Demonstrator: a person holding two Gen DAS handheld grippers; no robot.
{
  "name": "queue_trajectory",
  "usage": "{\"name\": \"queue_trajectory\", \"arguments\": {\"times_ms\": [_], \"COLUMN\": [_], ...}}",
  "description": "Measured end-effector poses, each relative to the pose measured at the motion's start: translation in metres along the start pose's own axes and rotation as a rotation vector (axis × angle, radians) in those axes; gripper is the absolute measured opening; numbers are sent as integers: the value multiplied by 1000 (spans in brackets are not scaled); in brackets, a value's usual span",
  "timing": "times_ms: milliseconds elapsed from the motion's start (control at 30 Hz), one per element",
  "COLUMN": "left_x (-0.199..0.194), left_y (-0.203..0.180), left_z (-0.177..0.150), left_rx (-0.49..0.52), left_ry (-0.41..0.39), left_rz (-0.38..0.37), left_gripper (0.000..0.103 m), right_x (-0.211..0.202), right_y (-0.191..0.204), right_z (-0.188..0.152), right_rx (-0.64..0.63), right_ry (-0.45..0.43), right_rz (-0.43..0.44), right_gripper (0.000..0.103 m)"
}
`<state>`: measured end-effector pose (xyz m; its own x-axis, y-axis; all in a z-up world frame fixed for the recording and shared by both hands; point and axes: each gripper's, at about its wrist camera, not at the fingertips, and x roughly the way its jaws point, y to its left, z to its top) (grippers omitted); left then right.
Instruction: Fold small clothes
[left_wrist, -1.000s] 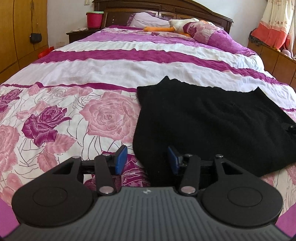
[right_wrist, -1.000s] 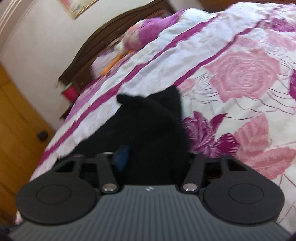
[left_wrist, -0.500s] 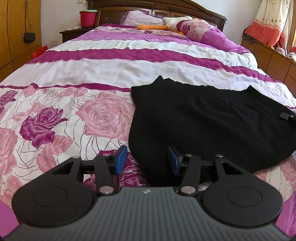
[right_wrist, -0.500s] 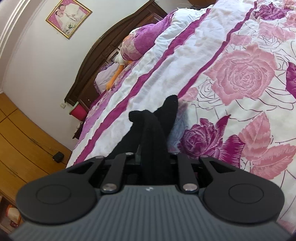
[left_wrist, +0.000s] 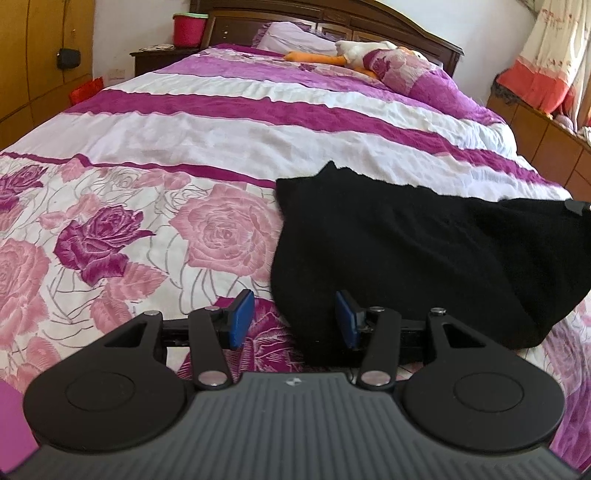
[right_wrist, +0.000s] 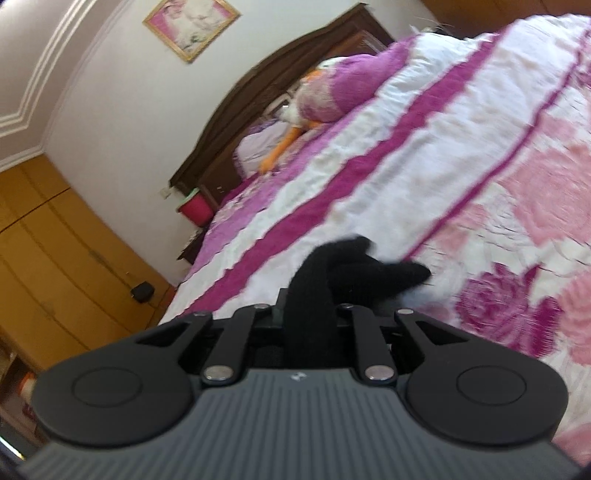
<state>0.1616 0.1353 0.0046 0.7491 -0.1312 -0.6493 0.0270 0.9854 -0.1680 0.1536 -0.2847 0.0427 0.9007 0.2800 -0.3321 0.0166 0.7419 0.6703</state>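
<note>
A black knitted garment (left_wrist: 406, 251) lies spread on the flowered bed cover (left_wrist: 207, 236). My left gripper (left_wrist: 295, 319) hovers low over its near left corner and is open: the blue pads (left_wrist: 240, 319) stand apart, with the cloth's edge between them untouched. In the right wrist view, my right gripper (right_wrist: 310, 321) is shut on a bunched fold of the same garment (right_wrist: 314, 280), which rises from the jaws and hangs forward above the bed. From the left wrist view, the garment's right corner (left_wrist: 535, 214) is lifted off the cover.
The bed runs back to a dark wooden headboard (left_wrist: 369, 22), with pillows and an orange-and-white plush toy (left_wrist: 351, 51). A red bucket (left_wrist: 189, 29) stands on the nightstand at the left. Yellow wardrobe doors (right_wrist: 55, 251) are left, a low wooden cabinet (left_wrist: 535, 125) right.
The right gripper's jaws closed on the black cloth and rose, pulling that corner up off the bed. The left gripper stayed open over the near left corner.
</note>
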Motion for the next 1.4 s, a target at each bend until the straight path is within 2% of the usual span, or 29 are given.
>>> {"name": "queue_trajectory", "arguments": {"times_ms": [133, 333, 433, 500, 667, 800, 1000, 1200, 1267, 1333, 1367, 1400], "left_x": [-6, -14, -17, -20, -21, -23, -27, -29, -26, -22, -20, -18], "left_y": [9, 26, 34, 39, 51, 54, 38, 13, 6, 0, -4, -7], "left_z": [1, 2, 2, 1, -1, -1, 4, 9, 12, 12, 12, 12], "left_rx": [-21, -59, -65, -68, -104, -118, -105, -145, -187, -213, -220, -222], "left_ry": [-9, -25, -36, -41, -42, -49, -70, -75, -61, -54, -59, -64], "left_rz": [-7, 0, 3, 8, 23, 10, -40, -165, -205, -254, -272, -282], "left_gripper": [54, 54, 54, 54, 54, 54, 54, 55, 57, 63, 65, 66], "right_x": [10, 33, 51, 66, 100, 108, 70, 58, 54, 53, 54, 56], "right_y": [32, 94, 125, 142, 171, 176, 178, 158, 149, 148, 150, 153], "right_z": [0, -18, -38, -54, -102, -120, -115, -87, -79, -72, -70, -66], "right_rx": [-40, -156, -242, -289, -398, -402, -496, -527, -505, -514, -524, -538], "right_ry": [18, 68, 110, 150, 249, 334, 302, 343, 353, 354, 349, 343], "right_rz": [56, 126, 151, 162, 188, 211, 196, 42, 29, 5, 1, 9], "right_gripper": [16, 13, 12, 8, 5, 7, 8, 9, 17, 68, 73, 71]}}
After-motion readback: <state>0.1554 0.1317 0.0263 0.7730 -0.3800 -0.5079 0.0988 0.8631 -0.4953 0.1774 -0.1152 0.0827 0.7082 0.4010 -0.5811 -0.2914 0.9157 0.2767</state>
